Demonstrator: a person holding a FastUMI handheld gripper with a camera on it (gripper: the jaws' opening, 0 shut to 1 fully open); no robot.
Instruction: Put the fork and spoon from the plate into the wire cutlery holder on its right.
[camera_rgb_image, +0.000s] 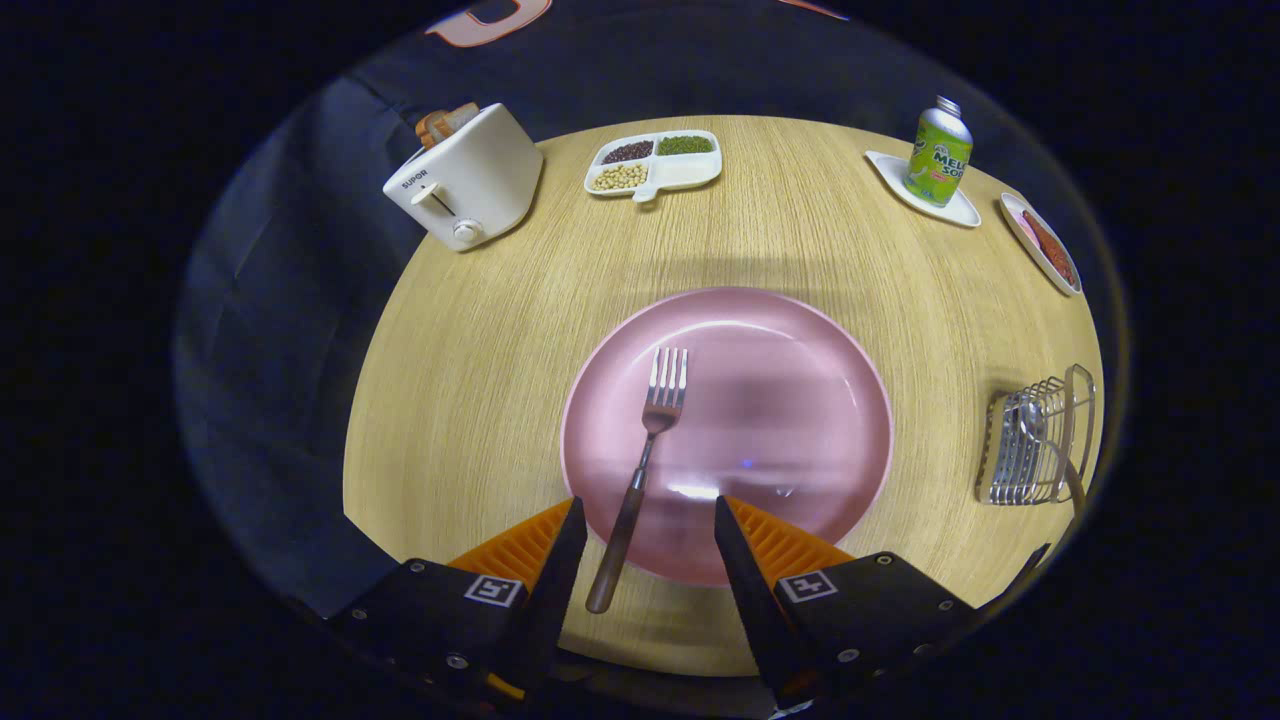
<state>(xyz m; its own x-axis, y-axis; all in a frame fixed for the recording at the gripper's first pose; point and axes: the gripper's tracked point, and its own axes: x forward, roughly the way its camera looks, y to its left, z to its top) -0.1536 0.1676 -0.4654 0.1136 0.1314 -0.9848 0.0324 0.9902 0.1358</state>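
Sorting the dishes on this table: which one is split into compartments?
The white tray beyond the pink plate, beside the toaster: it holds beans in separate sections. The other dishes are undivided. The open gripper straddles the fork handle.

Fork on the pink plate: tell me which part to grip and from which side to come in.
Grip the fork by its dark handle, which overhangs the pink plate's near rim and lies between the open gripper fingers. Come from above, fingers either side of the handle: it lies flat, tines pointing away.
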